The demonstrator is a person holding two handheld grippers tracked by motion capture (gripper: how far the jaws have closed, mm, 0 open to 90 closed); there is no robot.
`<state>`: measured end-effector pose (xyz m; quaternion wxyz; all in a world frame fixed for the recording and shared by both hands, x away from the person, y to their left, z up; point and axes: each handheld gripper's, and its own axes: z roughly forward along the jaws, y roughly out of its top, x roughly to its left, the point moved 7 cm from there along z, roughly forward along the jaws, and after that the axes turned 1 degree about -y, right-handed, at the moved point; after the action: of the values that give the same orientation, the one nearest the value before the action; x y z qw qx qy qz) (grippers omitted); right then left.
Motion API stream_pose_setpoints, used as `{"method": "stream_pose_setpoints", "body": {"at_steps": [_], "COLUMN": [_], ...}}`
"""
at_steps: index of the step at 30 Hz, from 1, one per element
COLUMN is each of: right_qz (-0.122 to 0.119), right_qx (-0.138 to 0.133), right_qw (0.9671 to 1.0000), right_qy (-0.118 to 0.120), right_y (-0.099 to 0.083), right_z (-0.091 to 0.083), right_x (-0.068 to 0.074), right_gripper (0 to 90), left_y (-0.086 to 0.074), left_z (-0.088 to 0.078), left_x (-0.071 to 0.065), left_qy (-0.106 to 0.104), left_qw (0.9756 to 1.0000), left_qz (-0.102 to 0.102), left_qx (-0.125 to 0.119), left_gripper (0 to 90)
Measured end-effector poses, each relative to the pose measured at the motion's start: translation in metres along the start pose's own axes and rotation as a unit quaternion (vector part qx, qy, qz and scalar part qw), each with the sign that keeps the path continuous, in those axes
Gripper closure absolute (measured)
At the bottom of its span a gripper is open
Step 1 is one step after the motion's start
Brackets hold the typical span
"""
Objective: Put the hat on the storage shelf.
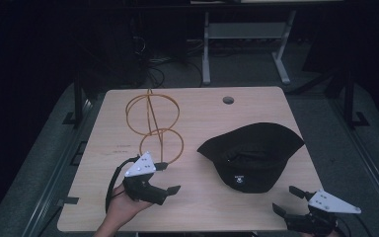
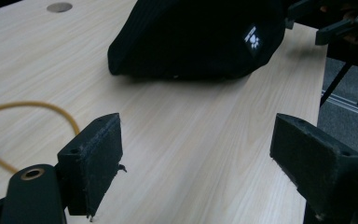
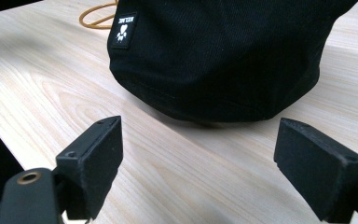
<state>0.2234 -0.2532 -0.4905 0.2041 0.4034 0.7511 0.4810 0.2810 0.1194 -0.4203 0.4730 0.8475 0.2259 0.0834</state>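
- On the right half of the pale wood-grain table [image 1: 197, 207] lies the black fabric cap with a small white paw-print label [image 1: 251, 155], dome up, label toward the person, brim away toward the far right.
- Left gripper [image 1: 167, 177]: jaws spread wide, nothing between them, held just above the table beside the wire stand; the left gripper view looks across bare wood at the cap [image 2: 200, 37], with a gap still to close.
- Right gripper [image 1: 286, 200]: jaws also apart and empty, at the near right edge of the table, pointed at the cap's label side; in the right gripper view the cap [image 3: 223, 56] sits near, not touched.
- Handling, as a judgement: cap is light, soft and floppy; crown will cave under a pinch, cloth is not slippery and nothing about it is fragile. One-point grab will let it droop.
- Where to take hold: the lower rim next to the label for the right gripper, opposite rim or brim edge for the left; brim probably stiffer.
- Orange-yellow wire stand made of hoops [image 1: 153, 123] stands upright at the left rear, apart from the cap; thin, likely tips easily.
- Containers: none on the table; the cap's inside faces down, cannot tell if anything is under it.
- Round cable hole [image 1: 228, 100] near the far edge.
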Motion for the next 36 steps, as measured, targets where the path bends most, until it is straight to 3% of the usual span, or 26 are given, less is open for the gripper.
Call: {"method": "stream_pose_setpoints", "body": {"at_steps": [8,16,18,26,30,36], "right_qz": [0.001,0.002,0.001,0.008,0.010,0.021], "right_qx": [-0.002,-0.007,-0.011,-0.019,-0.021,-0.025], "right_qw": [1.0000,1.0000,0.9999,0.9997,0.9997,0.9994], "right_qy": [0.001,0.003,0.005,0.008,0.009,0.008], "right_y": [0.000,0.001,0.002,0.002,0.003,0.004], "right_z": [-0.001,-0.002,-0.004,-0.006,-0.007,-0.007], "right_x": [0.000,0.000,-0.001,-0.003,-0.003,-0.004], "right_gripper": [15.1,15.0,15.0,15.0,14.9,14.4], "left_y": [0.023,0.049,0.061,0.086,0.088,0.085], "left_z": [0.013,0.040,0.049,0.076,0.087,0.103], "left_x": [-0.006,-0.019,-0.022,-0.025,-0.023,-0.018], "left_qy": [-0.012,-0.023,-0.025,-0.025,-0.026,-0.026], "left_qw": [0.9996,0.9979,0.9972,0.9956,0.9952,0.9933], "left_qz": [0.024,0.057,0.068,0.086,0.086,0.095], "left_qx": [0.008,0.018,0.017,0.026,0.038,0.061], "left_gripper": [16.5,16.5,16.5,16.5,17.7,31.8]}}
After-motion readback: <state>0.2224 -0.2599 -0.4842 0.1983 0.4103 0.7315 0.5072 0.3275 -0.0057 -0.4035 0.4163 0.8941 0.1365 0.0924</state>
